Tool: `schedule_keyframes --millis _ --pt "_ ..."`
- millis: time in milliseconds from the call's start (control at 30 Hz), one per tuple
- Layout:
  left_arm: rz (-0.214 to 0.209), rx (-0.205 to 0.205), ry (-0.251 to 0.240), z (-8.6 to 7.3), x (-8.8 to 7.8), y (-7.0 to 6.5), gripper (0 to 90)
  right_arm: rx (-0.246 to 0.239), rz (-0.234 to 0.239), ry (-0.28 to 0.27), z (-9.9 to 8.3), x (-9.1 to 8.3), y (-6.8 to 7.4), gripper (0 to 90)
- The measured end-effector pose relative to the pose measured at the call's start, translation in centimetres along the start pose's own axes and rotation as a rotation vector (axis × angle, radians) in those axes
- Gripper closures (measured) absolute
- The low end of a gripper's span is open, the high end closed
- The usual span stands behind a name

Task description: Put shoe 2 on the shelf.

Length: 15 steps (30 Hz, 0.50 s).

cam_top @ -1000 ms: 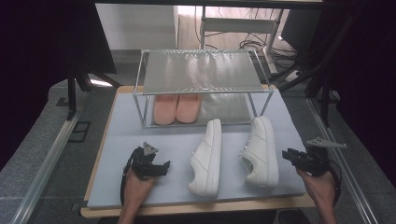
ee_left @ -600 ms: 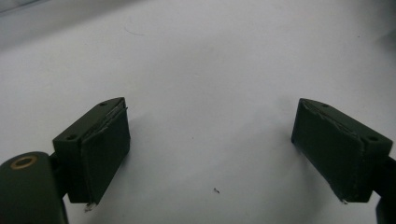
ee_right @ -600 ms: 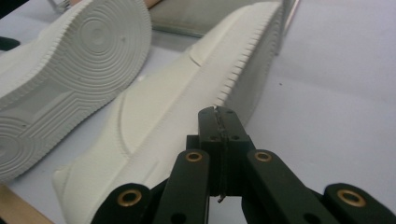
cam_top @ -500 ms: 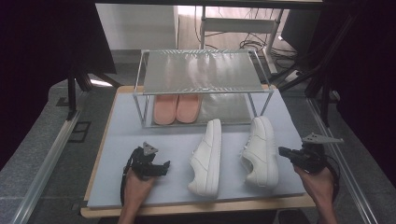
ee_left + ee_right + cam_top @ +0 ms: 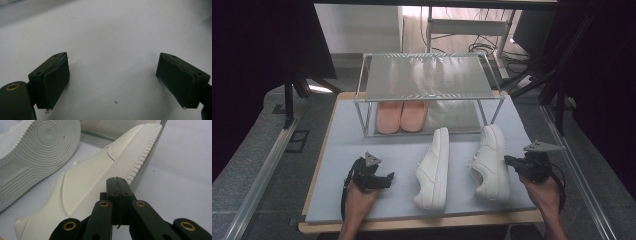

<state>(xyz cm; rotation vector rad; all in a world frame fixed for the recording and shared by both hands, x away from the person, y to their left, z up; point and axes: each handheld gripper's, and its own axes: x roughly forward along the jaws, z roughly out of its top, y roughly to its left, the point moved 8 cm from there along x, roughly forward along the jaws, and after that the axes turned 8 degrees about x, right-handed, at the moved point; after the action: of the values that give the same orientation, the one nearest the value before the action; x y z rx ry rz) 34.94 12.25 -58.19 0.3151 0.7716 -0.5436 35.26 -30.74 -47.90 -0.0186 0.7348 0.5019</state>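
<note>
Right gripper [image 5: 117,182], jaws pressed together empty, sits beside white sneaker [image 5: 100,177], near rack [image 5: 429,80].

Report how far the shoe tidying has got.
Done: the pink pair sits on the lower shelf of the rack. In hand: the right gripper, fingers shut with nothing between them, is beside the right white sneaker; the left gripper is open over the mat. Left: both white sneakers, including the left one lying on its side, are on the mat.
</note>
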Motion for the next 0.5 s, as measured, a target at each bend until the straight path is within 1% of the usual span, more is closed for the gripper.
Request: schedule_keyframes --millis 133,333,500 --pt "0.001 0.000 0.000 0.00 0.00 0.00 11.6 0.000 -0.003 -0.002 -0.07 0.06 -0.05 90.0" --pt "0.001 0.000 0.000 -0.01 0.00 0.00 11.6 0.013 0.001 -0.003 -0.20 -0.06 -0.32 90.0" --pt "0.000 0.000 0.000 -0.01 0.00 0.00 11.6 0.018 -0.017 0.001 -0.43 -0.36 -0.88 90.0"
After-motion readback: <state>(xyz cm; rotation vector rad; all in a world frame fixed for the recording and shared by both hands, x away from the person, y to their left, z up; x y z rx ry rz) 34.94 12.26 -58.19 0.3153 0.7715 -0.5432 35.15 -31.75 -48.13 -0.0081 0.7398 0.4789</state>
